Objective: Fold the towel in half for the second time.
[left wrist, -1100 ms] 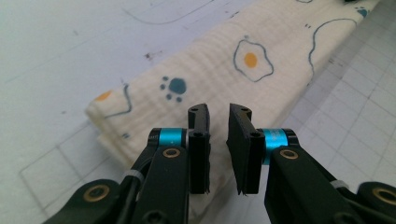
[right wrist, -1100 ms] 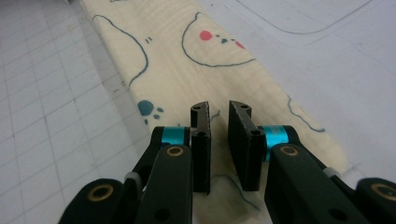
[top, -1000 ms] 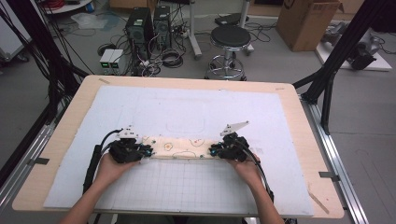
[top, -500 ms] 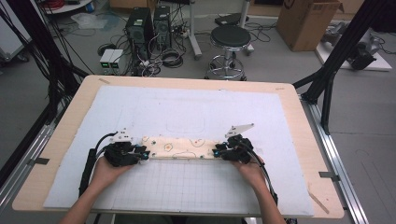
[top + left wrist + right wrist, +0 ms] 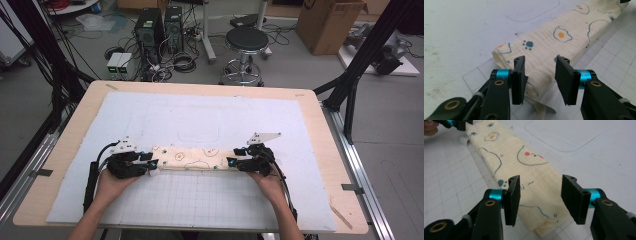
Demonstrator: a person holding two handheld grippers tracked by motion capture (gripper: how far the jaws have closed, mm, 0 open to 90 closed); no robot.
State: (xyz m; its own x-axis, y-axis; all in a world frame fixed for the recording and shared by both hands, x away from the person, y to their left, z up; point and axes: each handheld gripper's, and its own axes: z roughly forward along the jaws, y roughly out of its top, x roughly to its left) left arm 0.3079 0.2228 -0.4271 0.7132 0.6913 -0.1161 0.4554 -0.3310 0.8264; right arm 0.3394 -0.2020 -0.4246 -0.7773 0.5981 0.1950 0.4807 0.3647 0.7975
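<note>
From the high view, I see the folded cloth (image 5: 194,158) lying flat as a long strip on the white mat (image 5: 210,120), near my side of the table (image 5: 320,130). My left gripper (image 5: 150,164) sits at one end of the strip and my right gripper (image 5: 231,162) sits at the other end. Both have just been opening, so I think I am letting go of a fold. To do this well, I should keep both hands low and pull straight back, so the strip stays neat.

In the left gripper view, the jaws stand spread apart. The end of the cloth (image 5: 544,52) lies between them, but the pads do not press on it. A loose corner hangs near the bottom, so I should back away slowly and not catch it.

In the right gripper view, the jaws are spread wide too. The cloth (image 5: 524,170) end sits between them, free of the pads. The stacked layers show at the near edge. I should slide out level so the layers do not slip open.
</note>
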